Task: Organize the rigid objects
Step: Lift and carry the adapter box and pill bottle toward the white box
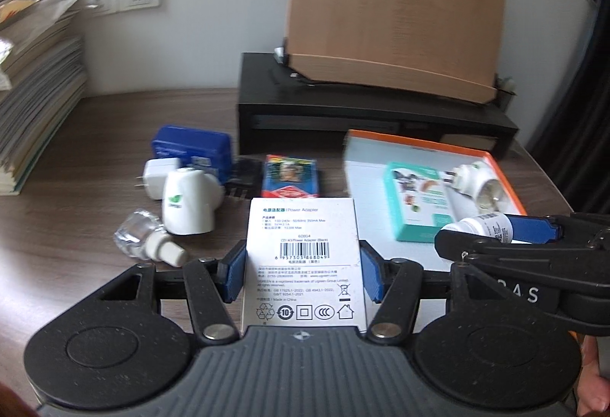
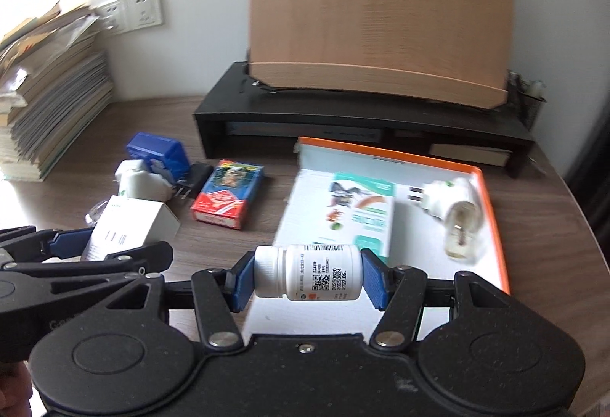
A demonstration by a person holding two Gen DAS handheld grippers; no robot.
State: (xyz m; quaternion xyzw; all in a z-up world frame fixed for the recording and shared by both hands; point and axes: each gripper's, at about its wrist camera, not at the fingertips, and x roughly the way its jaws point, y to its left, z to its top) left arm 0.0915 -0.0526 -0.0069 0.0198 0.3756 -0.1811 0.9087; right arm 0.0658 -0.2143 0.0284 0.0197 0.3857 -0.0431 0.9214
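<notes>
My left gripper is shut on a white power adapter box, held above the desk; it also shows in the right wrist view. My right gripper is shut on a white pill bottle, held sideways over the near edge of the orange-rimmed tray. The bottle also shows in the left wrist view. In the tray lie a teal box and a white plug-in vaporizer.
On the desk lie a playing card box, a blue box, a white charger, a black plug, a white vaporizer and a clear bottle. A black riser with a wooden board stands behind. Stacked books are left.
</notes>
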